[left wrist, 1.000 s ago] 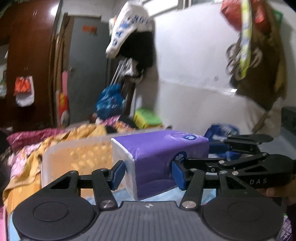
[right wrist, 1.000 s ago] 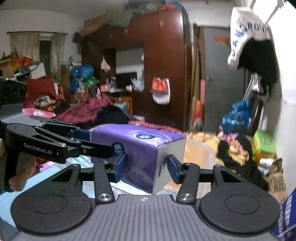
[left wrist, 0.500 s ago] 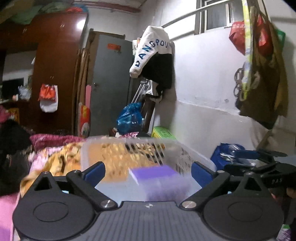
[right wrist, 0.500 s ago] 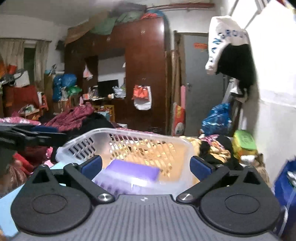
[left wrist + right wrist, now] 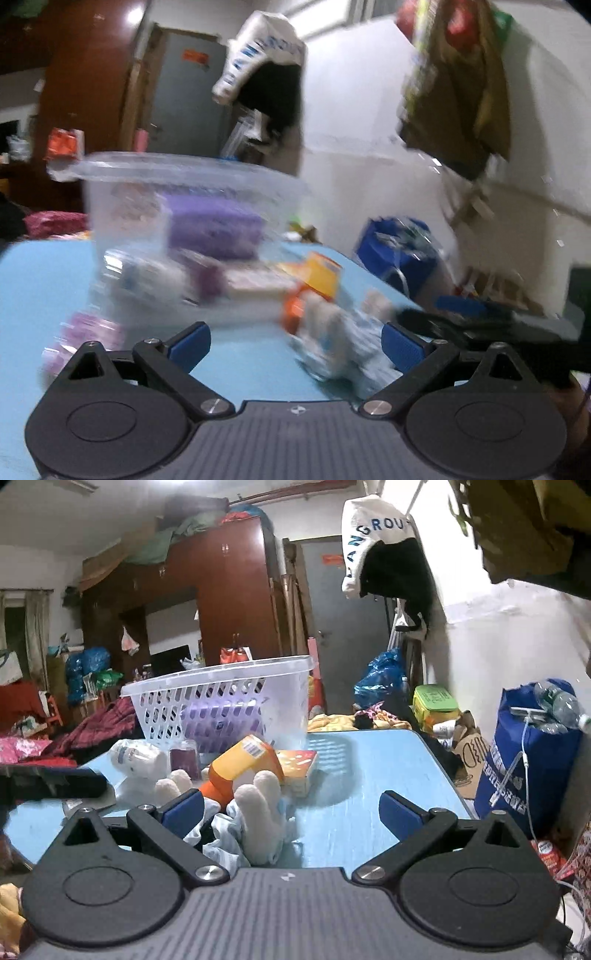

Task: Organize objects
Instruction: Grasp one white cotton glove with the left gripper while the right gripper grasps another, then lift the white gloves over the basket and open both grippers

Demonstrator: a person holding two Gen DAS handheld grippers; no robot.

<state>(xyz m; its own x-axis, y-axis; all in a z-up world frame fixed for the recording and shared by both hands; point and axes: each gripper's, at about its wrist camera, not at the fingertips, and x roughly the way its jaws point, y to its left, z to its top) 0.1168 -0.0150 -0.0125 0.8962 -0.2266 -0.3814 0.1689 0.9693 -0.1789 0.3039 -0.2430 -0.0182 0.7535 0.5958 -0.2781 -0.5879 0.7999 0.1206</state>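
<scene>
The purple tissue pack point(image 5: 218, 720) lies inside the clear plastic basket point(image 5: 221, 686) at the far side of the blue table point(image 5: 369, 775); it also shows, blurred, in the left wrist view point(image 5: 214, 229) inside the basket point(image 5: 192, 173). My right gripper point(image 5: 291, 812) is open and empty, low over a white plush toy point(image 5: 258, 812). My left gripper point(image 5: 295, 341) is open and empty, near the same blurred toy point(image 5: 340, 350). An orange box point(image 5: 243, 764) lies behind the toy.
A white roll pack point(image 5: 136, 757), a small dark purple pack point(image 5: 184, 760) and a flat orange-white box point(image 5: 299, 764) lie before the basket. A pink-purple item point(image 5: 85, 339) sits at the left. A blue bag point(image 5: 532, 746) stands right of the table.
Both grippers let go of the purple tissue pack, which dropped into the basket. Both opened, pulled back and came down low over the table.
</scene>
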